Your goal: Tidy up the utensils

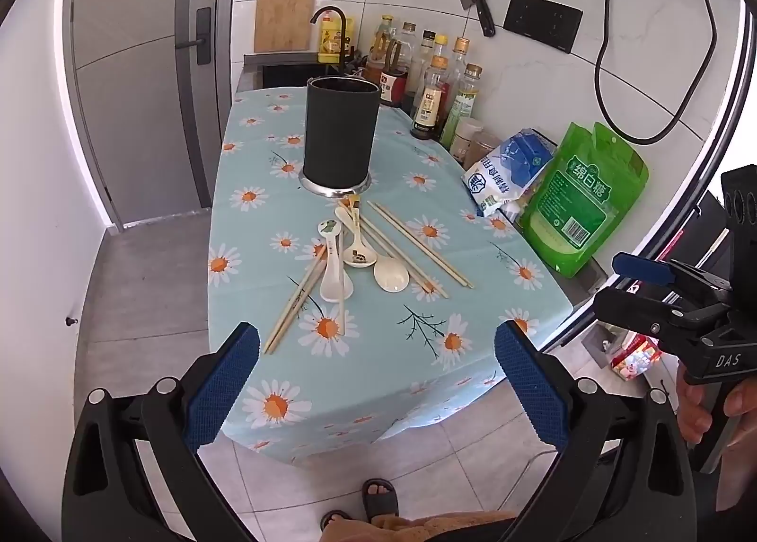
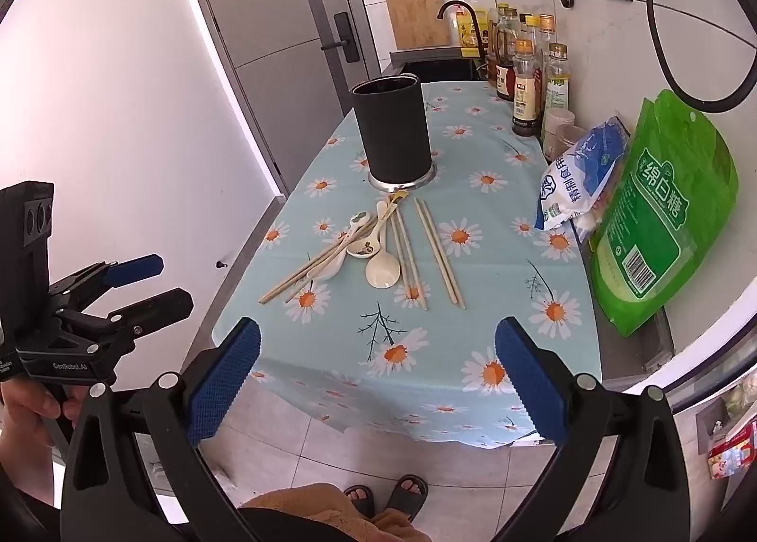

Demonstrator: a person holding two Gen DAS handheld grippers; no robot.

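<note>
A black utensil holder (image 1: 339,135) (image 2: 393,128) stands upright on the daisy tablecloth (image 1: 265,149) (image 2: 478,220). In front of it lie three white ceramic spoons (image 1: 388,272) (image 2: 382,272) and several wooden chopsticks (image 1: 421,244) (image 2: 439,253), loosely piled. My left gripper (image 1: 377,352) is open and empty, held off the table's near edge. My right gripper (image 2: 377,350) is also open and empty, at the near edge. The right gripper shows at the right of the left wrist view (image 1: 662,291), and the left gripper at the left of the right wrist view (image 2: 146,286).
A green sugar bag (image 1: 584,196) (image 2: 662,215) and a blue-white salt bag (image 1: 508,170) (image 2: 577,173) lean at the table's right side. Sauce bottles (image 1: 435,87) (image 2: 530,68) stand behind them. A sink and a cutting board (image 1: 285,14) are at the far end. A grey door is at left.
</note>
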